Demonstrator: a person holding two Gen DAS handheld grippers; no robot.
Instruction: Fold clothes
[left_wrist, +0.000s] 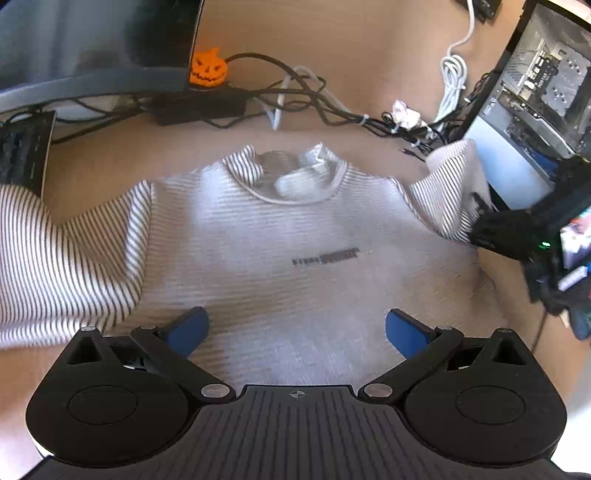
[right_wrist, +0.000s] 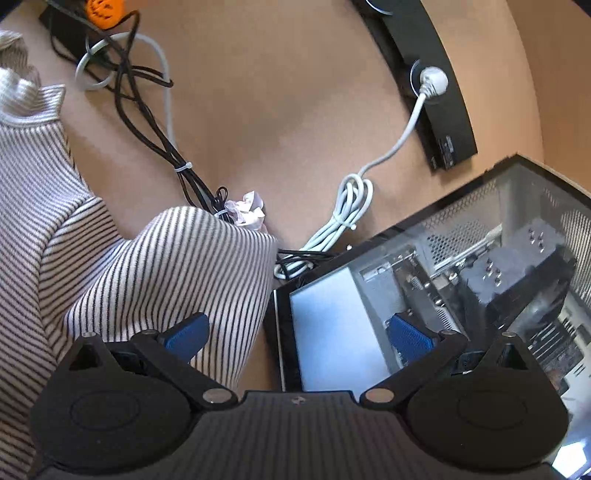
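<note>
Blue pads of the left claw stand spread and empty just above the lower body of the striped shirt, which lies flat, front up, on the worktop, collar away from the camera. Both sleeves lie out to the sides; the right one humps up near the PC case. The right claw is spread too, empty, one pad over that sleeve, the other over the case.

To fold well, I judge each claw should pinch only a sleeve's edge, lift low and carry it inward without dragging the body.

Only the left view shows the collar, print and whole spread; only the right shows the cables and the sleeve's closeness to the case.
</note>
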